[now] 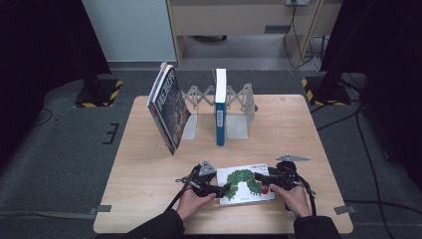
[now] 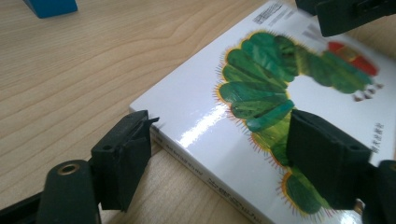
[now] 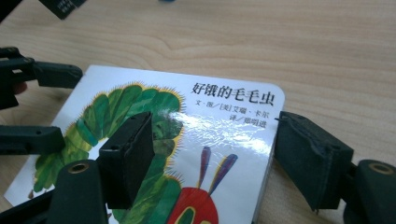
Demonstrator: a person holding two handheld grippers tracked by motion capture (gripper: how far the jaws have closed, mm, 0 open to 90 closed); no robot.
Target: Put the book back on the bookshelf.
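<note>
Caterpillar book point(image 1: 245, 184) flat on table point(image 1: 149, 164), between both grippers. Left gripper point(image 2: 219, 154) jaws wide, straddling spine edge, one over cover, not clamped. Right gripper point(image 3: 212, 161) likewise straddles opposite edge, pads apart from it. Likely positioning for two-sided lift toward bookend rack point(image 1: 239, 107).

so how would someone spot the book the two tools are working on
On the wooden table, look at the near edge, well in front of the metal bookend rack. The book lies flat there. Unlike the two standing books, it has a white cover with a green caterpillar with a red head.
</note>
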